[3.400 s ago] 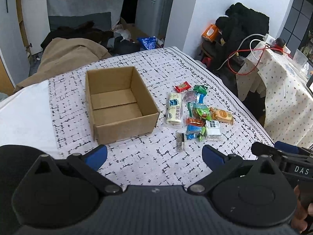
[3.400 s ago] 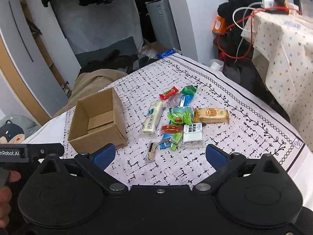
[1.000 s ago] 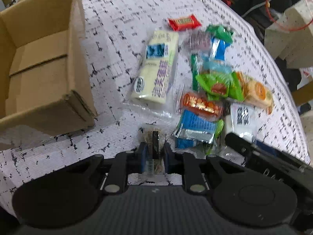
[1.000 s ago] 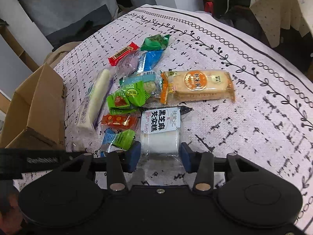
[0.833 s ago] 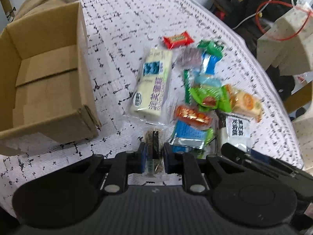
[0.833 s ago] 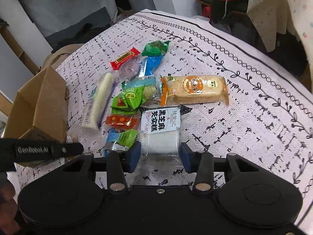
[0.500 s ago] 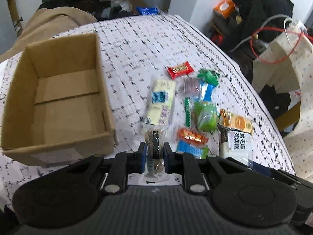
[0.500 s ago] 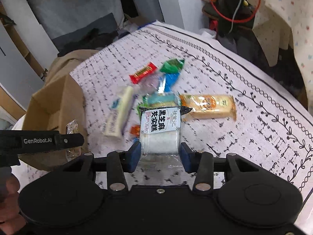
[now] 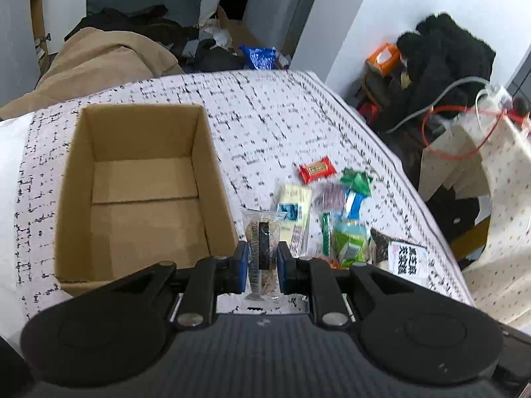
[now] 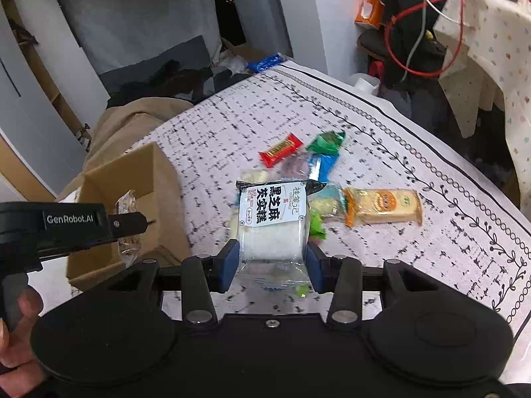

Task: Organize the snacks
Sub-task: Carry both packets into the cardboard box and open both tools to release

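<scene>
An open, empty cardboard box (image 9: 139,195) stands upright on the counter. A heap of wrapped snacks (image 9: 332,212) lies just beside it. A slim clear-wrapped bar (image 9: 261,248) and a white black-sesame cake pack (image 10: 275,225) are held above the heap.

Two wrist views — downward, shared cardboard box (image 9: 139,185)

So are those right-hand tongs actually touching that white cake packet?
Touching. In the right wrist view the right tongs have both blue pads pressed against the sides of the white cake packet, holding it up off the tablecloth.

Black tongs (image 10: 271,258), blue pads (image 10: 229,262), silver screws; left tongs (image 9: 260,258) marked "GenRobot.AI".
</scene>
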`<action>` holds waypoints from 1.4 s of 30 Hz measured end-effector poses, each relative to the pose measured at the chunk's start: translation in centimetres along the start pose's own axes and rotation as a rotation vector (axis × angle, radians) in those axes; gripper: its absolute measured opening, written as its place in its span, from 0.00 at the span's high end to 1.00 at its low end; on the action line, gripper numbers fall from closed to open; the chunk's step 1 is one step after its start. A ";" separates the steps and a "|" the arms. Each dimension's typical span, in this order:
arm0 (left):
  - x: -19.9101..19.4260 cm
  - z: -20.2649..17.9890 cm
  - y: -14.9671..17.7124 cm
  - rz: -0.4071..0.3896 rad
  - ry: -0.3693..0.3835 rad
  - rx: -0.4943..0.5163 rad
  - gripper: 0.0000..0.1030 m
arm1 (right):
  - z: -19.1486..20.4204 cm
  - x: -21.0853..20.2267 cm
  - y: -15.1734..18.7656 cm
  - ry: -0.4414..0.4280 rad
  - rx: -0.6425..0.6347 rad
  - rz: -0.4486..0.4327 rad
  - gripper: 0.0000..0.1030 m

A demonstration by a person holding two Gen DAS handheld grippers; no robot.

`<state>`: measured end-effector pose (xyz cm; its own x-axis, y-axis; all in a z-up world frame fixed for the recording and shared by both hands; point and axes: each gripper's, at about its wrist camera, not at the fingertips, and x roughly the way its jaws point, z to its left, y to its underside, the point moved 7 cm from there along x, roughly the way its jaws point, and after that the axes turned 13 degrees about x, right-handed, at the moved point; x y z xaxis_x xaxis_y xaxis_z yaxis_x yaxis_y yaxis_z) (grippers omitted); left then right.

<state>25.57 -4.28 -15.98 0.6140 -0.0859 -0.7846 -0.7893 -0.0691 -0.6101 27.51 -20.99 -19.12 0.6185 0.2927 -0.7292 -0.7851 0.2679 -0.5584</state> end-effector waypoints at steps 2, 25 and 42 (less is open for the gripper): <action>-0.5 0.7 -0.3 -0.014 0.006 -0.017 0.83 | 0.8 -0.3 -0.1 -0.003 -0.008 -0.007 0.59; -2.3 8.2 -1.9 -0.081 0.033 -0.193 0.83 | 9.9 0.5 -0.2 -0.073 -0.053 -0.021 0.59; -1.2 13.9 -2.1 -0.046 -0.043 -0.326 0.79 | 14.4 4.6 0.5 -0.141 -0.087 0.044 0.59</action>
<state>26.46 9.81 -15.31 0.6428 -0.0336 -0.7653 -0.7145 -0.3866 -0.5831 30.40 -6.28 -17.08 0.5768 0.4301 -0.6945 -0.8077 0.1734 -0.5635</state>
